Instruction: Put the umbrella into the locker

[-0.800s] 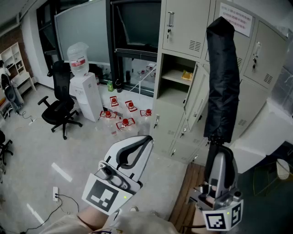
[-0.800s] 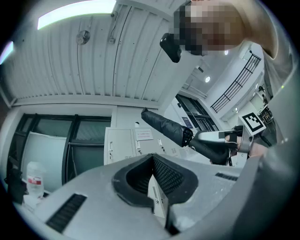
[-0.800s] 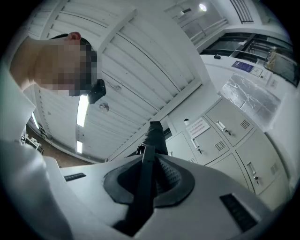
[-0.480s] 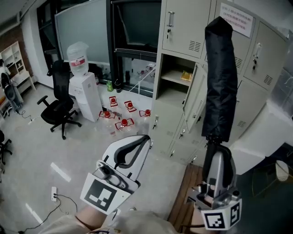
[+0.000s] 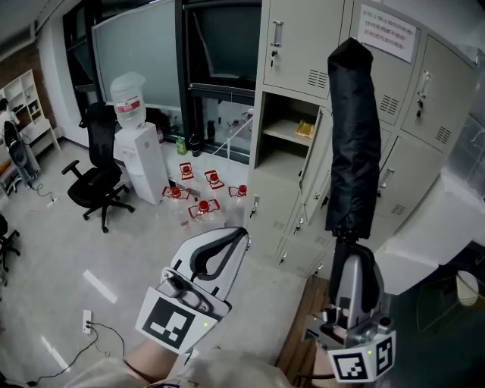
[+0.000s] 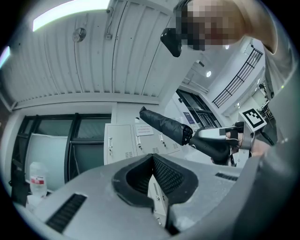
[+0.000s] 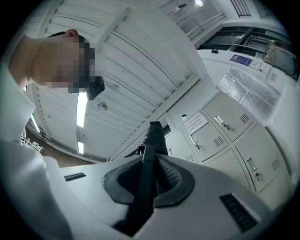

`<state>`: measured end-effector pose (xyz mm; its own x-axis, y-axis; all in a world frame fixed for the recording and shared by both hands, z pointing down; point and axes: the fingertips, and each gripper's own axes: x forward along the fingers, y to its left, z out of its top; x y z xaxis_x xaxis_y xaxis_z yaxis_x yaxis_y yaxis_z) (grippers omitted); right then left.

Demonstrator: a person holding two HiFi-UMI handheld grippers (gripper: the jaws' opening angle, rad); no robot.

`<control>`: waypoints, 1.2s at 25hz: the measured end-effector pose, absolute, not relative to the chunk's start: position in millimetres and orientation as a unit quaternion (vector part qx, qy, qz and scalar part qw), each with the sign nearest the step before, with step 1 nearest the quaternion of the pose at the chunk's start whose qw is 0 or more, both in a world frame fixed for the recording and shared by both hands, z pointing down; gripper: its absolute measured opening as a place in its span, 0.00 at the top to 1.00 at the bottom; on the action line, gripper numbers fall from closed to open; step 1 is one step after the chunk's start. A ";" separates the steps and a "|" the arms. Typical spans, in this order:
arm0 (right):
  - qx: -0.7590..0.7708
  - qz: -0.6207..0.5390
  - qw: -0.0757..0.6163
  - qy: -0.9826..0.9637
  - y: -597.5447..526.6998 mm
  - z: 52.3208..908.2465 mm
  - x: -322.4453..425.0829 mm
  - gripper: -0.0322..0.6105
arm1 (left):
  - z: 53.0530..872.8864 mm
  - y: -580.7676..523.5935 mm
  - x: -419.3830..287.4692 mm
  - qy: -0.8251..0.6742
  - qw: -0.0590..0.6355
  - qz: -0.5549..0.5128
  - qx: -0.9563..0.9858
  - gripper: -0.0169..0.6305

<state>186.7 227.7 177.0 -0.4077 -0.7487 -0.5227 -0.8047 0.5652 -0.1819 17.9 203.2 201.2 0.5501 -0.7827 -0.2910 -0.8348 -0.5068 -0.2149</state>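
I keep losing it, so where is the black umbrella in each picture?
Head view: umbrella upright at right, held by the right gripper.
Left gripper view: umbrella middle right, lying sideways.
Right gripper view: umbrella at centre, between the jaws.
Shared landmark: paper notice on the lockers.

Past the fingertips of the left gripper (image 5: 239, 233), the pale grey floor (image 5: 53, 258) holds a cluster of red-capped bottles (image 5: 198, 193). A white water dispenser (image 5: 138, 151) and a black office chair (image 5: 97, 178) stand further to their left. Dark glass panels (image 5: 144, 42) rise behind them, under a ribbed white ceiling (image 6: 93, 56) with a strip light (image 6: 65, 11).
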 end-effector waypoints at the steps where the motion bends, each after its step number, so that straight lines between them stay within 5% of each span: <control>1: -0.463 0.047 0.285 0.838 224.8 178.4 189.9 0.89 | 201.7 201.4 20.2 0.471 0.165 0.078 -0.863 0.96; 30: -0.443 0.000 0.217 0.870 118.9 252.9 200.5 0.89 | 254.9 116.8 48.1 0.523 0.168 0.035 -0.835 0.96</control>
<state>200.5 118.9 252.9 -0.5127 -0.7707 -0.3782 -0.7709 0.6073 -0.1924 48.1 116.8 254.9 0.4509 -0.8614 -0.2338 -0.8848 -0.3968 -0.2444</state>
